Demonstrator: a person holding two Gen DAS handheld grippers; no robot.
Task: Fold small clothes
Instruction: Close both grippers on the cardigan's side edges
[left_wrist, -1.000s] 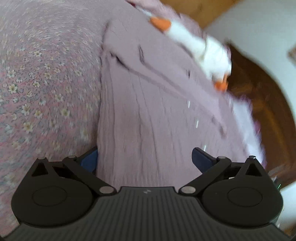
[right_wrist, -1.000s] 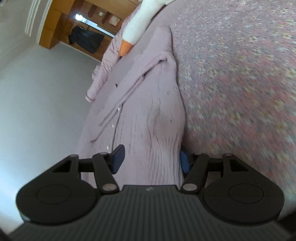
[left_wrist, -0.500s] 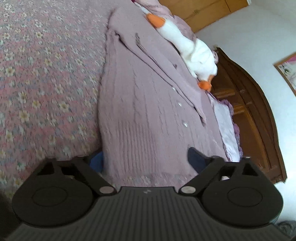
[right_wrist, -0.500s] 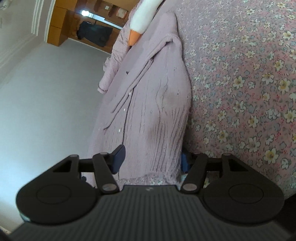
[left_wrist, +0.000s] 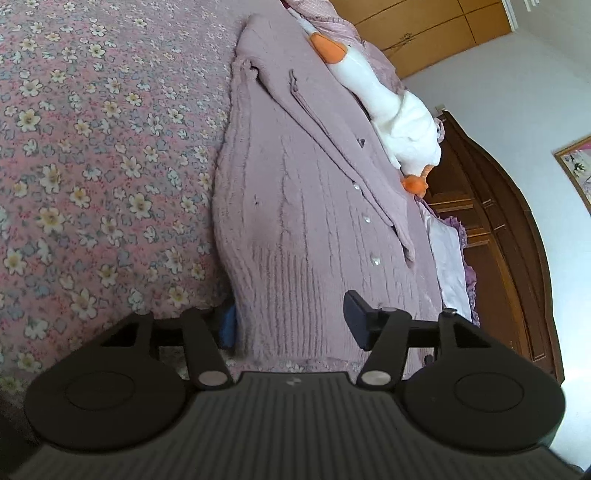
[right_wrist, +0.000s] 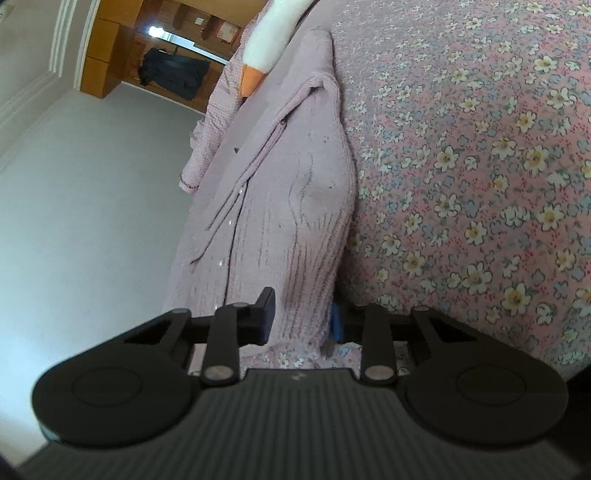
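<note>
Left gripper (left_wrist: 291, 325), bottom centre of the left wrist view: fingers spread wide, one blue pad tucked at the outer edge of the cardigan (left_wrist: 295, 206), the other dark pad lying over the knit near the button line. The hem's ribbed band sits between them, unpinched; this tong is released.

Right gripper (right_wrist: 301, 321), bottom centre of the right wrist view: likewise parted, one dark pad resting on the ribbed hem, the blue pad half hidden at the cardigan's (right_wrist: 288, 221) edge against the bedspread. Nothing is clamped; this tong is also released.

The cardigan, lilac and cable-knit, lies flat on the floral bedspread (left_wrist: 92, 147), running from the lower centre up toward the top of each view. Small pale buttons (left_wrist: 375, 260) line the front placket at centre right of the left wrist view. One sleeve lies folded across the front.

Further up, a white stuffed goose (left_wrist: 391, 114) with orange beak and feet lies just beside the cardigan's far edge, upper right in the left wrist view.

Beyond it, a dark wooden headboard (left_wrist: 509, 258) occupies the right of that view, with a white wall (left_wrist: 517, 92) behind.
</note>
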